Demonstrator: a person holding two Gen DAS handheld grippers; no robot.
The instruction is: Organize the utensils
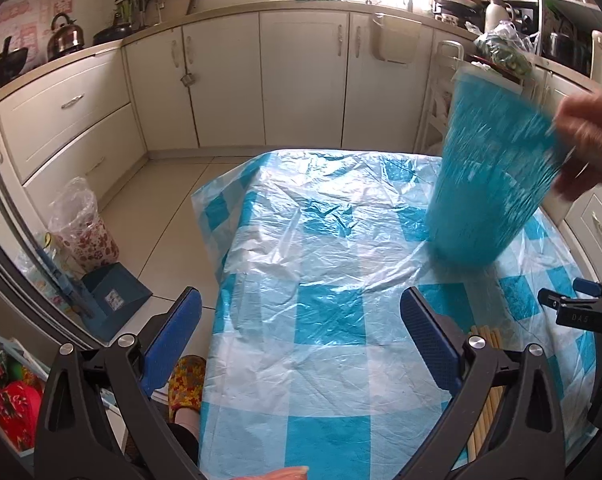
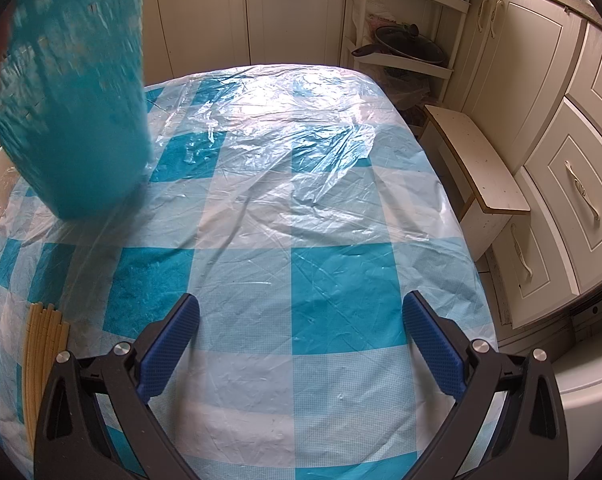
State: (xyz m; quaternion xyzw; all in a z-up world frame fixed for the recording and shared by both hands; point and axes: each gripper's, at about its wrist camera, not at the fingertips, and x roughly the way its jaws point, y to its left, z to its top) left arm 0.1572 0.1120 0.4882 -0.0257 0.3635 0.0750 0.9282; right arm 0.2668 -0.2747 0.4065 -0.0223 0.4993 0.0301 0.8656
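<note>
Both the left gripper (image 1: 301, 340) and right gripper (image 2: 301, 340) gape wide, empty. A bare hand (image 1: 589, 140) tilts the blurred teal holder (image 1: 489, 168), upper right; chopsticks (image 2: 41, 344), perhaps 6, lie lower left. It could topple if released tilted.

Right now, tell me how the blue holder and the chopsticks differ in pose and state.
The blue holder is tilted and motion-blurred, with a bare hand at its rim; the chopsticks lie flat and sharp, with nothing holding them. The holder is one wide tub; the chopsticks are a bundle of thin tan sticks. Both are at the checked tablecloth, and neither is between any gripper's fingers.
</note>
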